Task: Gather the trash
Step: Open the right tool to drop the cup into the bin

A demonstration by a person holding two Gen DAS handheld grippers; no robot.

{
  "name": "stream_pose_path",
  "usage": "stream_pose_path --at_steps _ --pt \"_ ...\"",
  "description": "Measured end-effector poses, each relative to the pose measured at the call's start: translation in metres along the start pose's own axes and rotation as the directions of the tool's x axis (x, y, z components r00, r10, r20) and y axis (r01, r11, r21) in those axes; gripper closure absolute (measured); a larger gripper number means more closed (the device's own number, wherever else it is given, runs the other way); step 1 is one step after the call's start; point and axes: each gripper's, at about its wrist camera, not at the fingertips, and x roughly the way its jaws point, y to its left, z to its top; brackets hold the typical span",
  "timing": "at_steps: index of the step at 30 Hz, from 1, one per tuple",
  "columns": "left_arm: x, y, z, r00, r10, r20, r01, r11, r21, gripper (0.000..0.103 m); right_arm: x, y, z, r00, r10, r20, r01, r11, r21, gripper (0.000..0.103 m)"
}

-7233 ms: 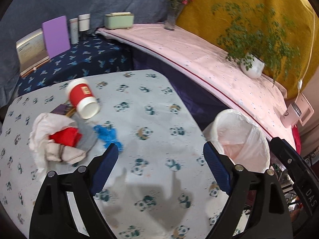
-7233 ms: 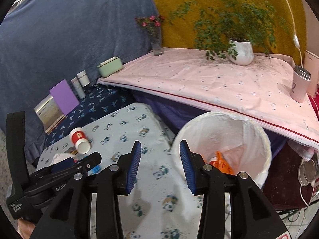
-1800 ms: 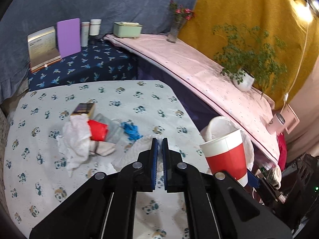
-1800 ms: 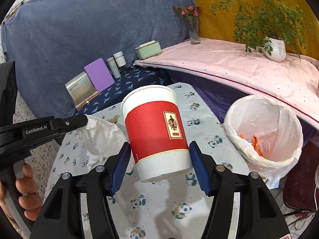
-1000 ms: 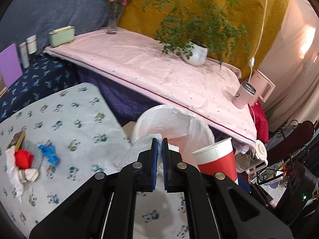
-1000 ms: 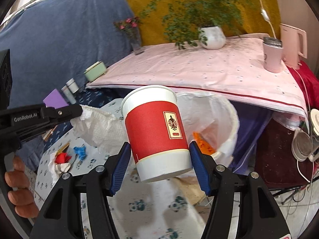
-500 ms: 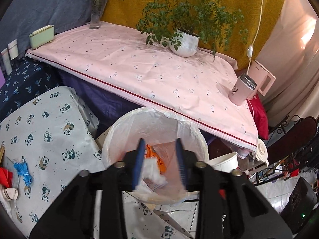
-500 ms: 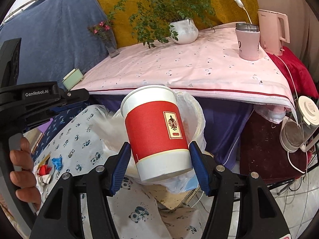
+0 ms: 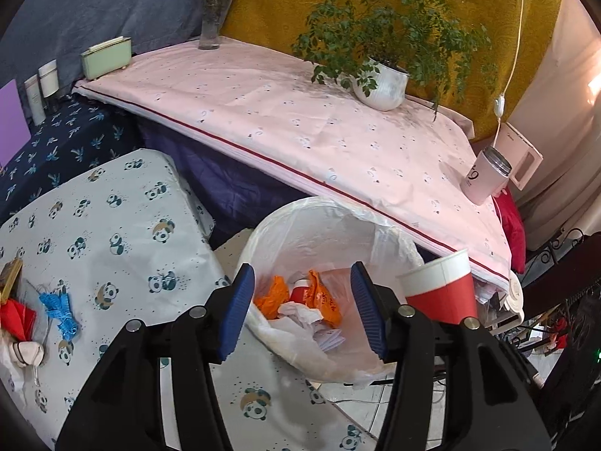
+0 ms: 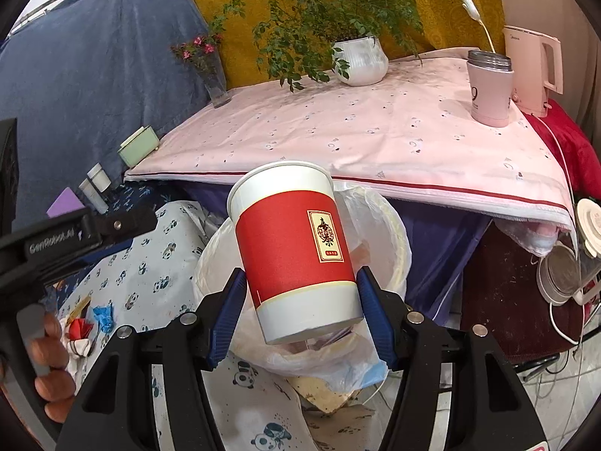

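My left gripper (image 9: 302, 310) hangs over the white-lined trash bin (image 9: 263, 240) with its jaws opening and nothing between the pads. Inside the bin lie crumpled white tissue (image 9: 304, 314) and orange wrappers (image 9: 323, 300). My right gripper (image 10: 302, 310) is shut on a red and white paper cup (image 10: 296, 251), held upright above the bin (image 10: 394, 248); that cup (image 9: 441, 289) also shows at the bin's right edge in the left wrist view. More trash stays on the panda-print table (image 9: 112, 218): a blue scrap (image 9: 60, 310), a red piece (image 9: 17, 317).
A pink-covered bench (image 9: 300, 120) behind the bin carries a potted plant (image 9: 383, 82), a vase (image 9: 210, 26), a green box (image 9: 107, 56) and a pink tumbler (image 9: 486, 180). A pink kettle (image 10: 533, 71) stands at its right end. A hand (image 10: 49, 360) grips the left tool's handle.
The left jaws have spread from shut, and the white tissue they held has dropped into the bin. Both grippers moved closer over the bin. The right grip on the cup is unchanged.
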Motion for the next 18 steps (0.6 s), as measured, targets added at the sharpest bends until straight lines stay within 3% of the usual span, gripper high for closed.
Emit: stream_pose_path --at_steps 15,18 --pt "-0.010 0.040 -0.013 0.996 0.091 0.016 -0.090 0.994 -0.057 0.044 0.010 0.030 0.007 1.000 0.011 0.009 -0.011 0.999 -0.037 0.039" --pt "-0.017 0.048 -0.018 0.993 0.111 0.027 -0.109 0.991 -0.074 0.035 0.002 0.038 0.007 1.000 0.024 0.016 -0.023 0.999 -0.047 0.039"
